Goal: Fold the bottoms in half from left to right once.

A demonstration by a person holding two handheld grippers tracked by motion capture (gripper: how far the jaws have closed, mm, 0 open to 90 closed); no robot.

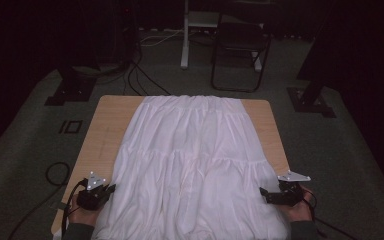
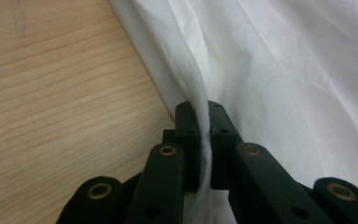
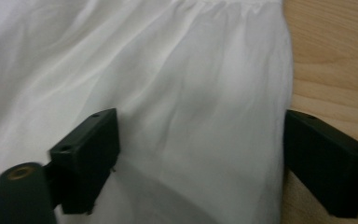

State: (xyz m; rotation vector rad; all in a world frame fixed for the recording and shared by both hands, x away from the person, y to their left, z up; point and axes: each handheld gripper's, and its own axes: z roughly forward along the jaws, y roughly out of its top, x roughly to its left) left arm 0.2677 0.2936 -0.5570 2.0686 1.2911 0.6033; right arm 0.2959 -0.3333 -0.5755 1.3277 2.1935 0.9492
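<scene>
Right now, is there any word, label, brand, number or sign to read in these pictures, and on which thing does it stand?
None: no readable text on the white pleated cloth skirt, the light wooden table, the left gripper or the right gripper.

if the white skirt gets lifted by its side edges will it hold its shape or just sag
Probably sag: the white skirt lies in soft folds, and its edge bunches into a thin pleat where the left gripper pinches it. It looks thin and light. The right gripper stands open around the other edge, so lifting now would likely pull it lopsided.

Probably lab: floor cables (image 1: 145, 75), stands (image 1: 72, 90).
</scene>
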